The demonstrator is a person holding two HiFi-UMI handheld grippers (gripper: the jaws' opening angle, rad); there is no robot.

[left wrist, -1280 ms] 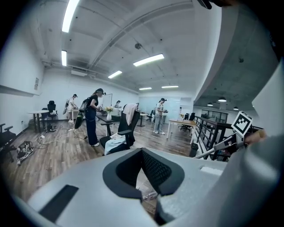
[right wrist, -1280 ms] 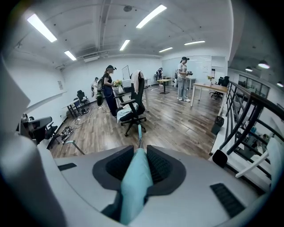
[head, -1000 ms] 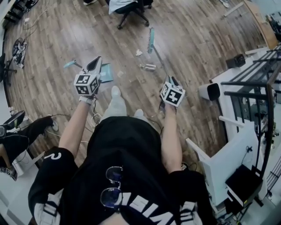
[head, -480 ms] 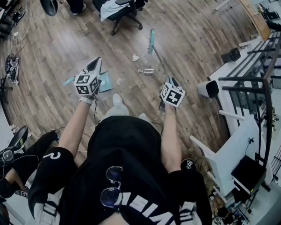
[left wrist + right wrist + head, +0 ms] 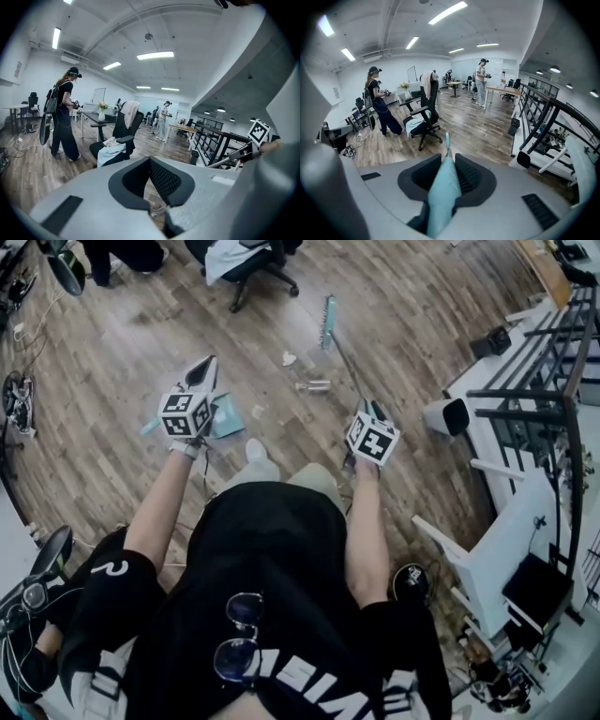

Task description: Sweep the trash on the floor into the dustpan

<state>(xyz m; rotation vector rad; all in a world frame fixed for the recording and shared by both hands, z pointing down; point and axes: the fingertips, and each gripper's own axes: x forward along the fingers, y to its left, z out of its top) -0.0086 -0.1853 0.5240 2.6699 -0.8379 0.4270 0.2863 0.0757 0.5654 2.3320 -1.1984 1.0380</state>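
Observation:
My right gripper (image 5: 367, 414) is shut on the pale teal broom handle (image 5: 444, 192). The handle runs forward to the broom head (image 5: 327, 322), which rests on the wood floor. Trash lies between the broom and the dustpan: a crumpled paper (image 5: 289, 359), a clear plastic bottle (image 5: 317, 385) and a small scrap (image 5: 258, 412). The teal dustpan (image 5: 226, 417) lies on the floor below my left gripper (image 5: 201, 373), its handle (image 5: 149, 426) sticking out to the left. The left gripper is held high and level, shut, with nothing between its fingers.
An office chair (image 5: 246, 261) draped with cloth stands at the back, with a person (image 5: 63, 115) beyond it. A black railing (image 5: 553, 352), a small speaker (image 5: 448, 414) and white furniture (image 5: 502, 554) line the right side. Cables (image 5: 19, 390) lie at the left.
Both grippers keep their grip and place. The view has drifted slightly, and the dustpan handle now shows lower beside the left gripper.

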